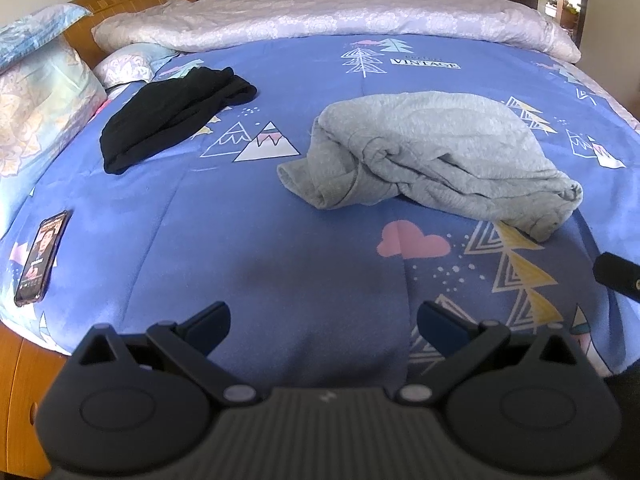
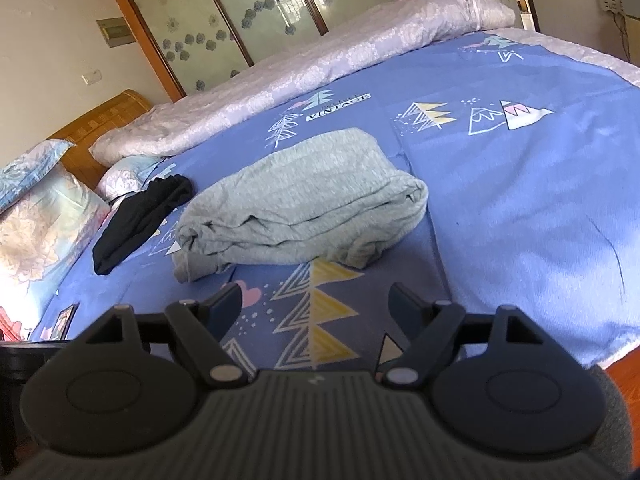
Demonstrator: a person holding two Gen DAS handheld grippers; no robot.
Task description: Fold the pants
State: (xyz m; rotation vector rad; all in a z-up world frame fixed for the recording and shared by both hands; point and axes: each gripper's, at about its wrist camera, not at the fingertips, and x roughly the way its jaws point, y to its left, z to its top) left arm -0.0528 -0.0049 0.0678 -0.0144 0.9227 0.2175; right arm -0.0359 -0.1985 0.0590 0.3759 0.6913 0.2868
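Grey pants [image 1: 432,152] lie in a loose bundle on the blue patterned bedspread [image 1: 240,208], right of centre in the left wrist view. In the right wrist view the grey pants [image 2: 304,208] lie just ahead on the bedspread [image 2: 520,208]. A black garment [image 1: 172,112] lies crumpled to their left, also seen in the right wrist view [image 2: 136,216]. My left gripper [image 1: 323,320] is open and empty, near the bed's front edge, short of the pants. My right gripper [image 2: 316,300] is open and empty, close in front of the pants. Its tip shows at the left wrist view's right edge [image 1: 618,274].
A phone [image 1: 40,256] lies on the bed's left edge. Pillows [image 1: 36,120] and a wooden headboard [image 1: 120,0] stand at the left. A rolled pale lilac quilt [image 1: 340,20] runs along the bed's far side. Glass-panelled doors [image 2: 256,12] stand behind.
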